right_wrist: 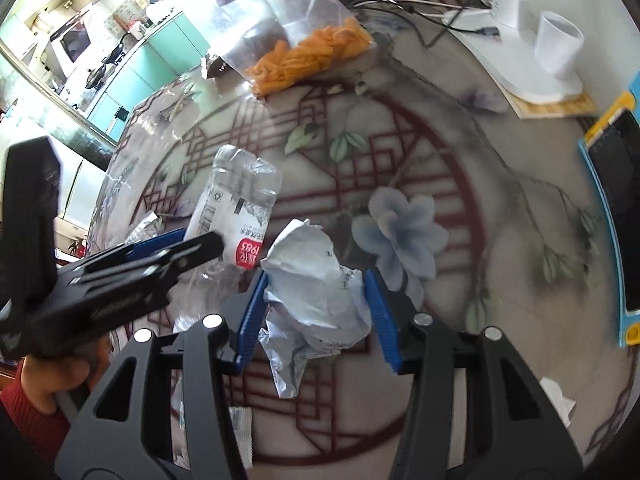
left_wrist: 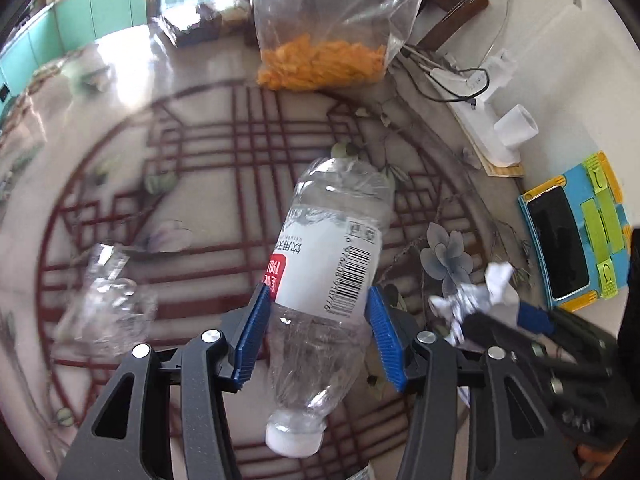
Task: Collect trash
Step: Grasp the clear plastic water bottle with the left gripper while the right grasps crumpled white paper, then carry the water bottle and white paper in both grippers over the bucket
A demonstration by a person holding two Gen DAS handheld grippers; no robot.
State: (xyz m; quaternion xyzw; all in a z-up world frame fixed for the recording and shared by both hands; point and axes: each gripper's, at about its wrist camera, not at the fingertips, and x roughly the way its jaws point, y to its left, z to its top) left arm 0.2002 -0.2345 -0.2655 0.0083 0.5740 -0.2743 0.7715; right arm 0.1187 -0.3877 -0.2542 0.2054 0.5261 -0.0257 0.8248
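Note:
My left gripper [left_wrist: 318, 312] is shut on a crushed clear plastic bottle [left_wrist: 332, 248] with a white and red label, cap end toward the camera, held above the table. The bottle also shows in the right wrist view [right_wrist: 236, 208], with the left gripper [right_wrist: 168, 248] around it. My right gripper [right_wrist: 316, 308] is shut on a crumpled white paper wrapper [right_wrist: 316, 292]. The wrapper also shows in the left wrist view [left_wrist: 480, 292], at the right gripper's tips. A crumpled clear plastic piece [left_wrist: 108, 304] lies on the table at the left.
A clear bag of orange snacks [left_wrist: 324, 60] stands at the far side of the patterned round table [left_wrist: 200, 160]. A white cup [right_wrist: 558, 46], a white stand with cables and a blue-yellow case with a phone [left_wrist: 568, 240] are at the right. A small white scrap [right_wrist: 558, 398] lies near the edge.

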